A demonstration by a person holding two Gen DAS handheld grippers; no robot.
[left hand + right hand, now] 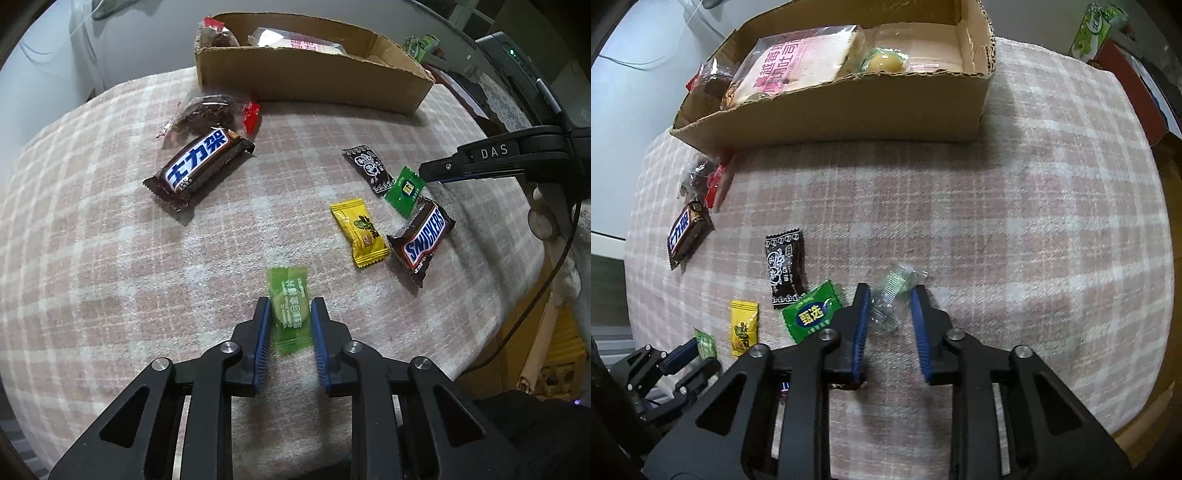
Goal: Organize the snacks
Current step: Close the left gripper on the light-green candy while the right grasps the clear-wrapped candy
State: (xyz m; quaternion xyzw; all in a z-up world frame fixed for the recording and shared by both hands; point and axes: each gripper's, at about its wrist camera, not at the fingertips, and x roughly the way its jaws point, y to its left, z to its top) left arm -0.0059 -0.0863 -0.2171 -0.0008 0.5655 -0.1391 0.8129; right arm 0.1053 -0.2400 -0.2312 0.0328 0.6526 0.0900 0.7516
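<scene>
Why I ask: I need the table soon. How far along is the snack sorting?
The cardboard box holds a bread pack. The left claw grips a light green candy, the right claw a clear-wrapped candy. Two Snickers bars, a brown cake and three small candies lie on the cloth.

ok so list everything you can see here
plaid cloth: one, pink-white, under everything
cardboard box: one, brown, far side
bread packet: one, pink-white, in box
dark cakes: two, clear-wrapped, one in box, one outside
snickers bars: two, brown, one by cake, one by candies
small candies: three, black, dark green, yellow, mid-cloth
light green candy: one, gripped in left jaws
clear candy: one, between right jaws, contact unclear
left gripper: one, black, blue pads
right gripper: one, black, blue pads
</scene>
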